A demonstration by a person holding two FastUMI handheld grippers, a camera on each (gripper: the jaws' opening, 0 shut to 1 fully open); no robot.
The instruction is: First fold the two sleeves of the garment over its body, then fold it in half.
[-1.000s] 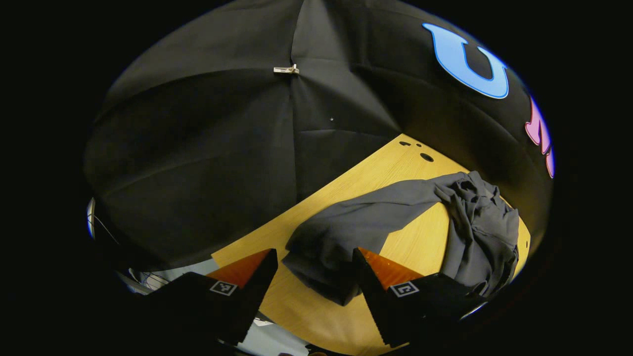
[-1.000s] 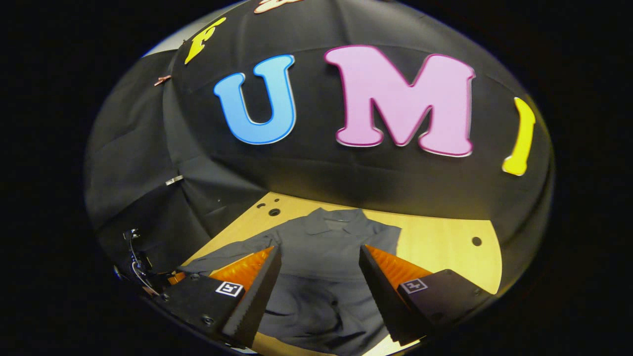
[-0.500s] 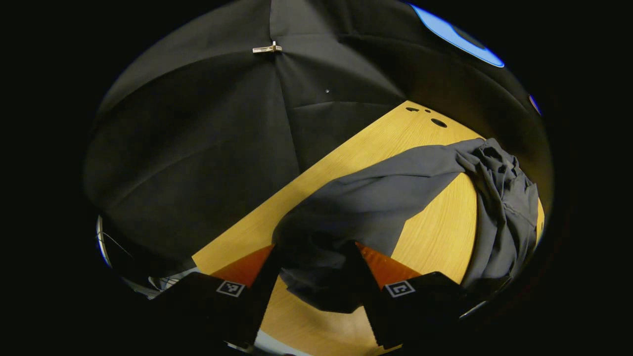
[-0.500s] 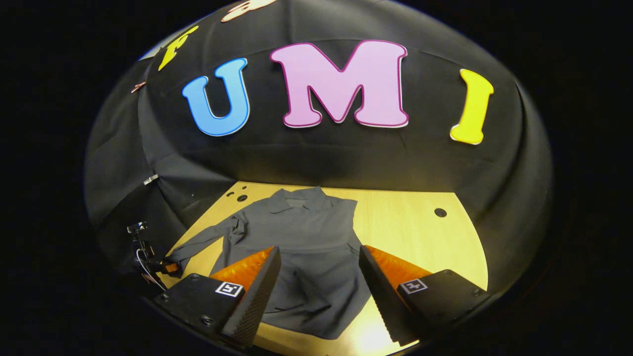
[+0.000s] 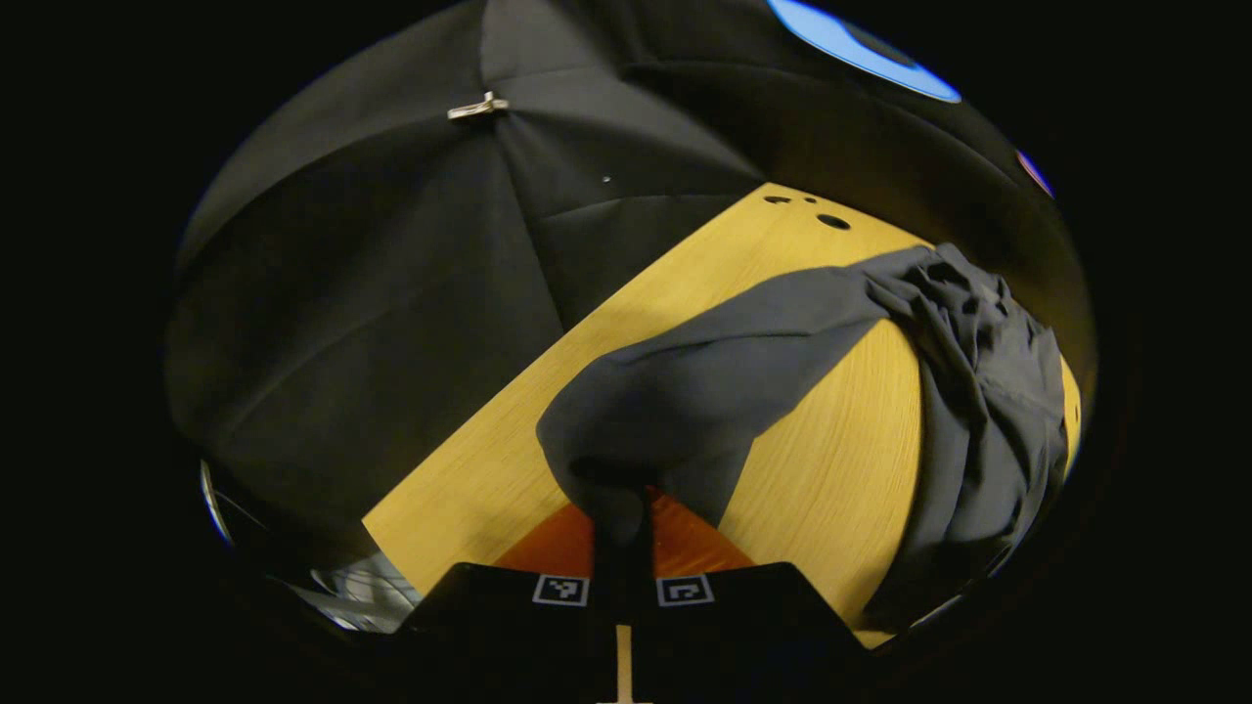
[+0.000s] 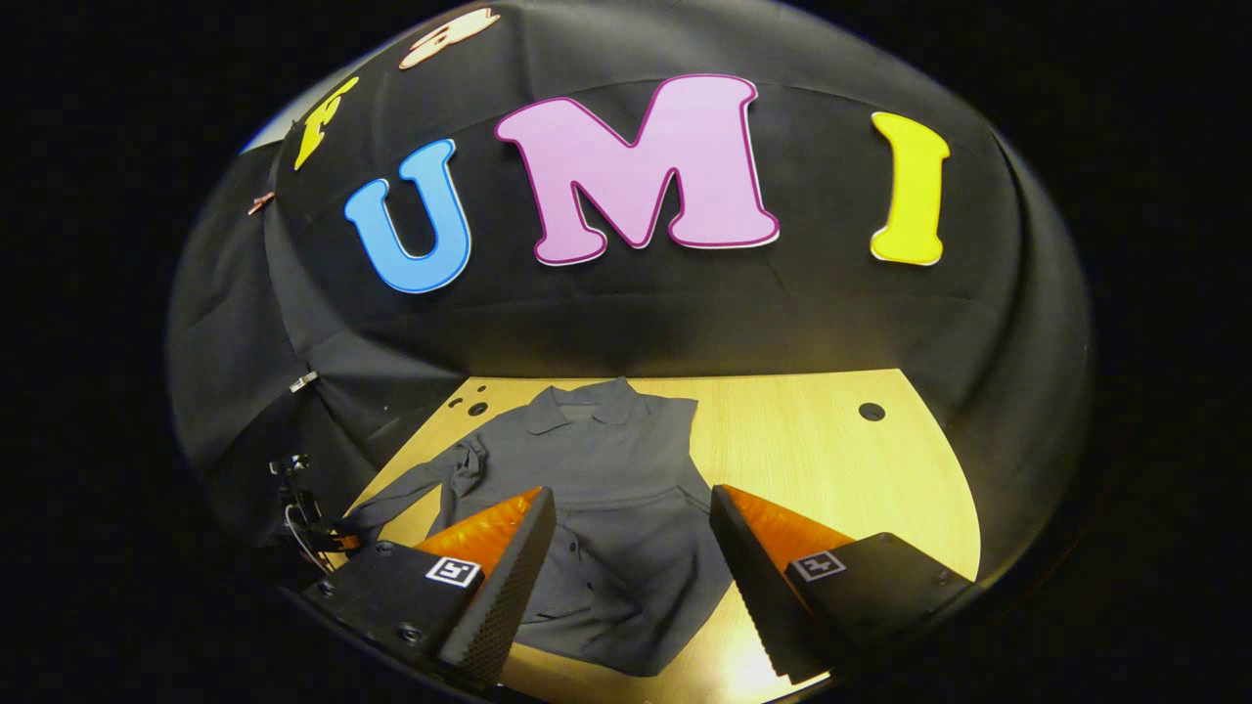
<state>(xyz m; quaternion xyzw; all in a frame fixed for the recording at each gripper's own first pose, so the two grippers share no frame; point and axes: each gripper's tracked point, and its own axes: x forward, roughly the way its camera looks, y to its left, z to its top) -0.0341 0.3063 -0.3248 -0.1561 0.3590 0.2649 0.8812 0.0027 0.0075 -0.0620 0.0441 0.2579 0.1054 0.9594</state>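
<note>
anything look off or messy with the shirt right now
Mildly: the grey shirt is bunched and wrinkled at the shoulder where its long sleeve joins. The left gripper is shut on the sleeve's cuff; the right gripper is open.

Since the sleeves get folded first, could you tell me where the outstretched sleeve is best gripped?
Grip the sleeve at its cuff end, coming in flat along the table from its outer edge. The sleeve lies stretched away from the shirt body, so the cuff is its free end. The left claw is already shut there; the right claw hangs open.
</note>
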